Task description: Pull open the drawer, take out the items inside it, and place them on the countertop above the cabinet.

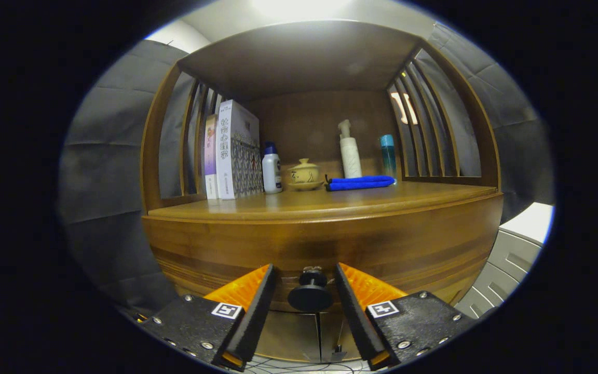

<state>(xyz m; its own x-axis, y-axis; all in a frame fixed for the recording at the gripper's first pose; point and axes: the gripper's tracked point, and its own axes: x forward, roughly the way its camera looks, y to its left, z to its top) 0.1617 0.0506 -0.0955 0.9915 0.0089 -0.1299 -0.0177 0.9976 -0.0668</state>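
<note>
Drawer (325, 244) is seen still closed, its dark knob (310, 295) bracketed between the spread fingers of the gripper (307, 283), with a gap left on each side, so nothing is gripped yet. Countertop (299, 201) just above already carries books (231, 150), bottles (350, 150), a lidded cup (304, 173) and a folded blue cloth (360, 182). Judged barely started: pull, unloading and placing are all left.

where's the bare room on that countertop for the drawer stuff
The front strip of the countertop is bare, from the books across to the right slats, ahead of everything standing on it. The back row is crowded: white bottle, lidded cup, blue cloth, pump bottle, teal bottle. The tongs are open around the drawer knob.
</note>
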